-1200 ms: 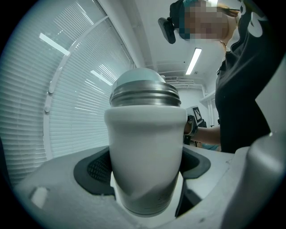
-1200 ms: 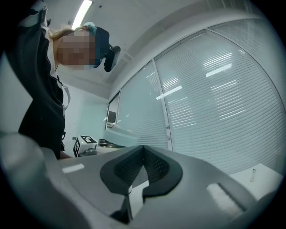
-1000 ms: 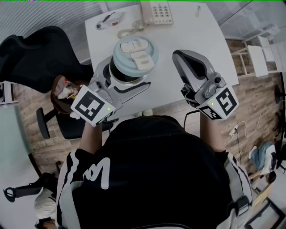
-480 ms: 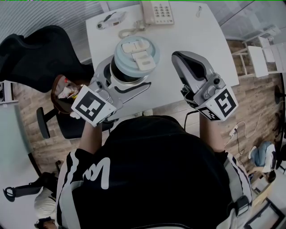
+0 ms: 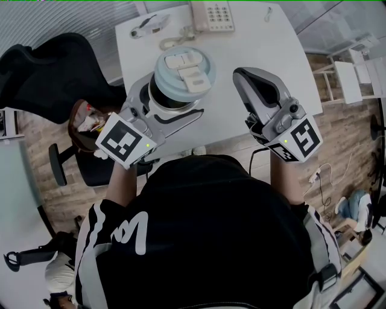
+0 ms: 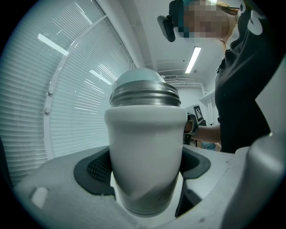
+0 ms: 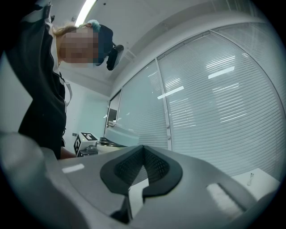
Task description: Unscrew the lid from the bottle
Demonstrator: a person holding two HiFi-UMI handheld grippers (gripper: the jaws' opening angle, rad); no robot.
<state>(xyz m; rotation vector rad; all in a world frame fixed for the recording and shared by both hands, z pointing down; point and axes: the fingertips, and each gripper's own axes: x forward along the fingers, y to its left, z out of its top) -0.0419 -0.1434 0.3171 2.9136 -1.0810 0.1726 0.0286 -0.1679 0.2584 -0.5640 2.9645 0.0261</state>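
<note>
A white bottle (image 6: 145,152) with a steel threaded band and a pale blue-green flip lid (image 5: 182,71) stands upright between the jaws of my left gripper (image 5: 169,107). That gripper is shut on the bottle's body, with a dark pad on each side of it in the left gripper view. The lid (image 6: 139,78) sits on the bottle's neck. My right gripper (image 5: 243,76) is held to the right of the bottle and apart from it, shut with nothing between its fingers. In the right gripper view the closed jaws (image 7: 142,154) point past the lid (image 7: 119,134).
Below both grippers is a white table (image 5: 265,48) with a desk telephone (image 5: 211,15) and a small white device (image 5: 148,25) at its far edge. A black office chair (image 5: 54,72) stands to the left. Window blinds (image 7: 223,98) fill the wall behind.
</note>
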